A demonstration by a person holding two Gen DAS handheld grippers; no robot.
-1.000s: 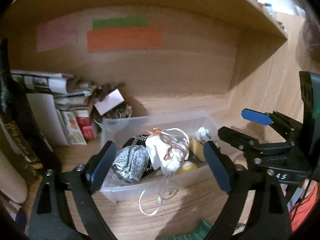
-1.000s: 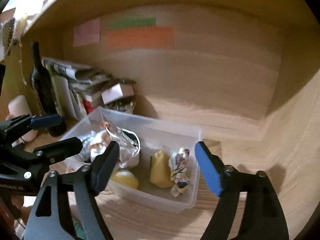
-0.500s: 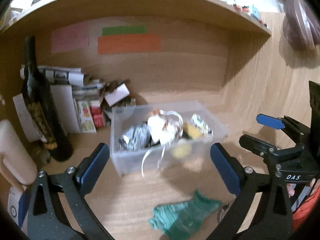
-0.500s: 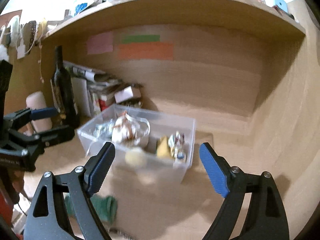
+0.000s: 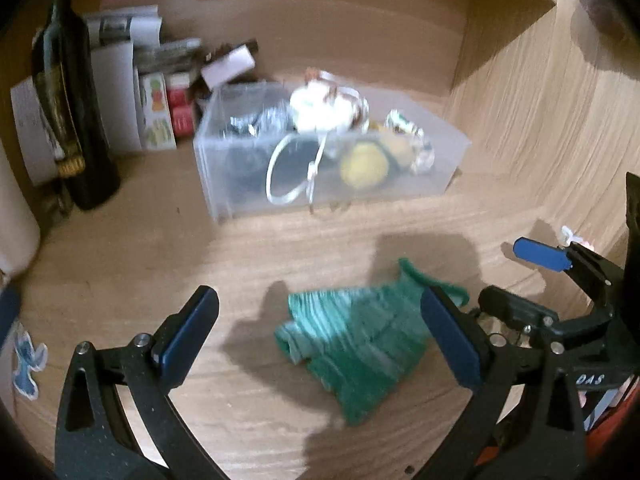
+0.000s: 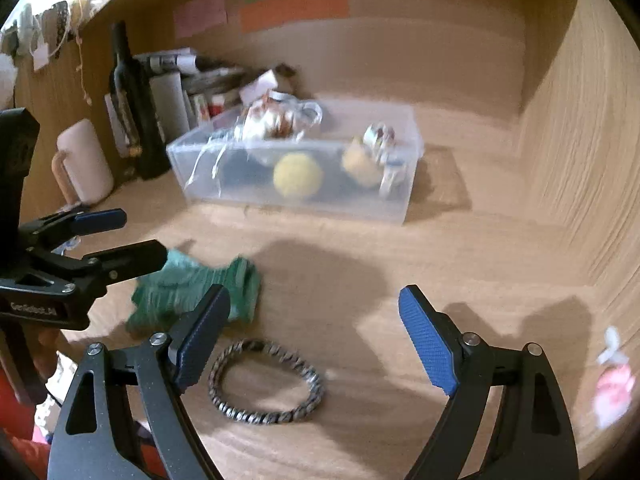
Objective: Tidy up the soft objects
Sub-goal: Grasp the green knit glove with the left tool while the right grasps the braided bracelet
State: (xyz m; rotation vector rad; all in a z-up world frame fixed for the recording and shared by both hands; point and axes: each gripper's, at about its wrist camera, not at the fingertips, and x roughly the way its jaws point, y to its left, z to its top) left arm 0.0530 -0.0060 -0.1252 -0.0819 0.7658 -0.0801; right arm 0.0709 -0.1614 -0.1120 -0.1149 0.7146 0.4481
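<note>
At the far left of your desk (image 5: 120,264) stands a dark bottle (image 5: 68,92), with papers (image 5: 120,80) stacked beside it against the back wall. Your left gripper (image 5: 320,336) hangs over the desk with its jaws spread wide and nothing pressed between them. The green cloth (image 5: 356,344) lies flat on the wood between those jaws and nearer the right one, whose pad overlaps the cloth's edge in the left view; whether it touches the cloth you cannot tell from here. Beyond it, further back, sits the clear bin (image 5: 452,168), already holding a yellow ball (image 5: 364,160), a white bundle (image 5: 320,108) with a cord hanging over the front wall, and other soft items too blurred to name. Moving right, your right gripper (image 6: 314,340) is also open, jaws apart and gripping nothing. In the right view a braided band (image 6: 266,380) lies on the desk just below and between those jaws, closer to the left finger, part of its loop hidden behind that pad. The green cloth sits to the left of that finger, under the tip of the left gripper, and apart from the band. The bin stands well back from both grippers. At the far right edge a small pink and white thing (image 6: 614,388) lies on the desk, too blurred to identify.
</note>
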